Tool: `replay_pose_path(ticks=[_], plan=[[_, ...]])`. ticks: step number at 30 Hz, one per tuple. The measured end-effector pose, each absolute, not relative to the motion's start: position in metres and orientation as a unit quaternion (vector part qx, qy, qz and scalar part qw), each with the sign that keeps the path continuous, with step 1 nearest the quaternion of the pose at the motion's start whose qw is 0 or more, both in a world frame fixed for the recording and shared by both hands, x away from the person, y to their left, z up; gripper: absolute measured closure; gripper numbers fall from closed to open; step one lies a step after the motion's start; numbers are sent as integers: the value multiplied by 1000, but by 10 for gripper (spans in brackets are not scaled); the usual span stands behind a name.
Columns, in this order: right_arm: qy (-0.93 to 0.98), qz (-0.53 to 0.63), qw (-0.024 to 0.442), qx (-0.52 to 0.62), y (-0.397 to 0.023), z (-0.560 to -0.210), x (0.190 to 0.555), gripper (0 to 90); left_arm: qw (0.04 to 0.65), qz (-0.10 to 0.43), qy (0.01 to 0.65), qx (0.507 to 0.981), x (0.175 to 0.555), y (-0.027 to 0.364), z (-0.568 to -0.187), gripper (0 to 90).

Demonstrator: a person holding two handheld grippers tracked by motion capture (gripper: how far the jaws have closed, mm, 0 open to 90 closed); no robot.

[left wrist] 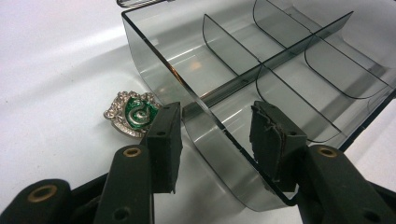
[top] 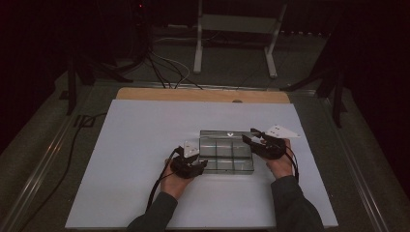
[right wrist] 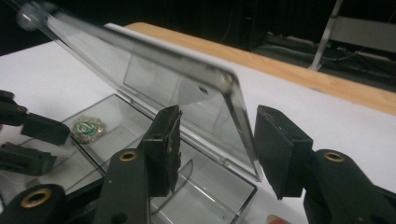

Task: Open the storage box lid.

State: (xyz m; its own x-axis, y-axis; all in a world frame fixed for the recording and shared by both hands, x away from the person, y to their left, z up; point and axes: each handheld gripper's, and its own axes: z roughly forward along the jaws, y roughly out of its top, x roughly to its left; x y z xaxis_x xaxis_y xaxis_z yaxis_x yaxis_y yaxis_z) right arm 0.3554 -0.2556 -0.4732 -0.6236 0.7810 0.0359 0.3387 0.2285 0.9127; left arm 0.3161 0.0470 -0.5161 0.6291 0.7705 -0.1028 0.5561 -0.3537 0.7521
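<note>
**Smoky plastic box, lid half raised, a gripper at each end**

Smoke-grey clear plastic makes up the compartment box, which sits on the white table top a little right of the middle, between the person's two hands. Thin dividers split its inside into several cells, and all the cells in the left gripper view are bare.

The left gripper is at the box's left end. Its jaws straddle the rounded near corner of the box wall: one pad stands outside the wall, the other inside over a cell. A gap shows between each pad and the plastic, so the jaws stand spread around the wall rather than pinching it.

Just outside that same end wall lies a small silver badge with a green centre bearing a curled silver shape. It lies flat on the table top, close beside the box and just beyond the outer pad.

The right gripper is at the box's right end, where the clear lid stands tilted up on its hinge, partway between shut and upright. The lid's free edge and corner sit between the two jaws, with clear space on both sides; these jaws too are spread and grip nothing.
</note>
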Motion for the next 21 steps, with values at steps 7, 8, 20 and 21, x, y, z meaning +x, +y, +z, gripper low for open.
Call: replay_pose_path(ticks=[7,8,20,21], plan=[[751,495,222,378,-255,-477,359,505,392,138,408,813,314,47,-515,564],[752,493,221,378,-255,-478,359,506,392,137,409,813,314,47,-515,564],[755,482,211,391,-255,-489,367,525,392,136,409,813,312,47,-515,563],[755,481,210,393,-255,-490,367,528,392,135,409,813,311,47,-515,563]])
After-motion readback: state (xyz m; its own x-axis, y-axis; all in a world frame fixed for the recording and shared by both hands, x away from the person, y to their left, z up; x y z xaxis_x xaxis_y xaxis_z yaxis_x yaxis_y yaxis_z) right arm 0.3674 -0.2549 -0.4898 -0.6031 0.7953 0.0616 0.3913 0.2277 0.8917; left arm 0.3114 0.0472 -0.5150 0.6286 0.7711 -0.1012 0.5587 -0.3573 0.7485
